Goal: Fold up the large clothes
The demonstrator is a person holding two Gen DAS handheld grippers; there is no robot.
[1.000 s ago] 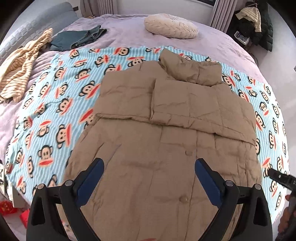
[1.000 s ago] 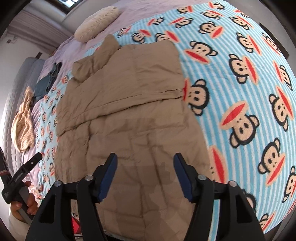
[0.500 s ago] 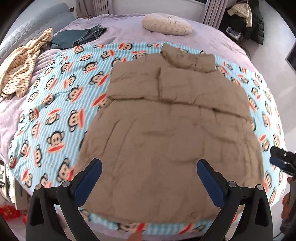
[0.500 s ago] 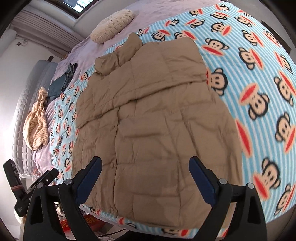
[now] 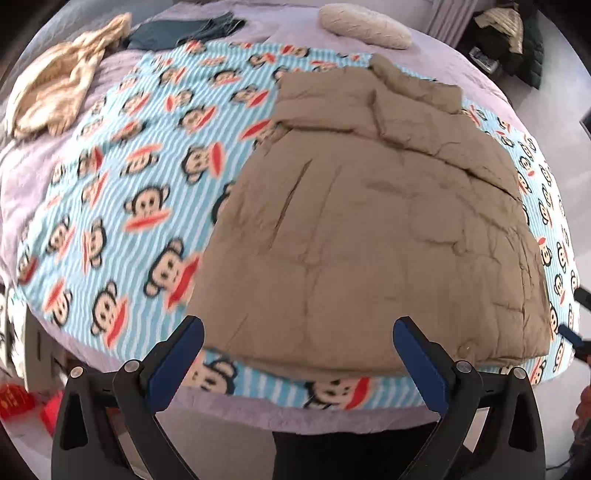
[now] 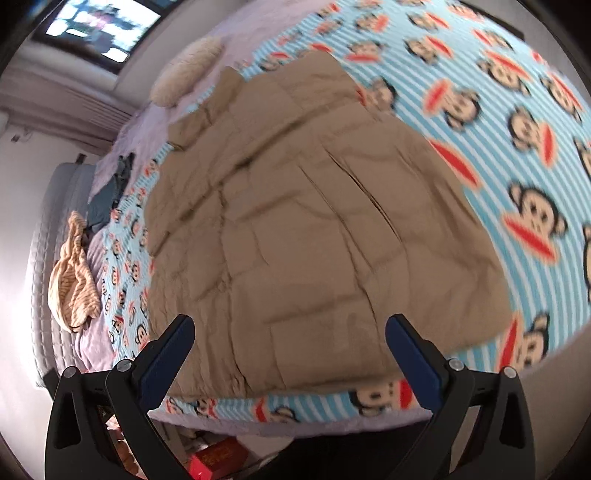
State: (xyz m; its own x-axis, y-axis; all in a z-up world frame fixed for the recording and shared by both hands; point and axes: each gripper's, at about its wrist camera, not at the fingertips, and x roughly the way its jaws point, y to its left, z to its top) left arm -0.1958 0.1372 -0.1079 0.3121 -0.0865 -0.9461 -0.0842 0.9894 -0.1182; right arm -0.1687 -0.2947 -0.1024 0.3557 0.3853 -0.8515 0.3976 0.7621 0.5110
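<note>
The tan padded jacket (image 5: 373,236) lay flat on the monkey-print blanket (image 5: 122,206), collar toward the far pillow (image 5: 364,25), hem nearest both grippers, its long axis running away from them. The left gripper (image 5: 297,363) hung over the hem's left part, jaws wide and empty; the right gripper (image 6: 290,360), jaws just opened wide, held nothing, over the hem's middle
</note>
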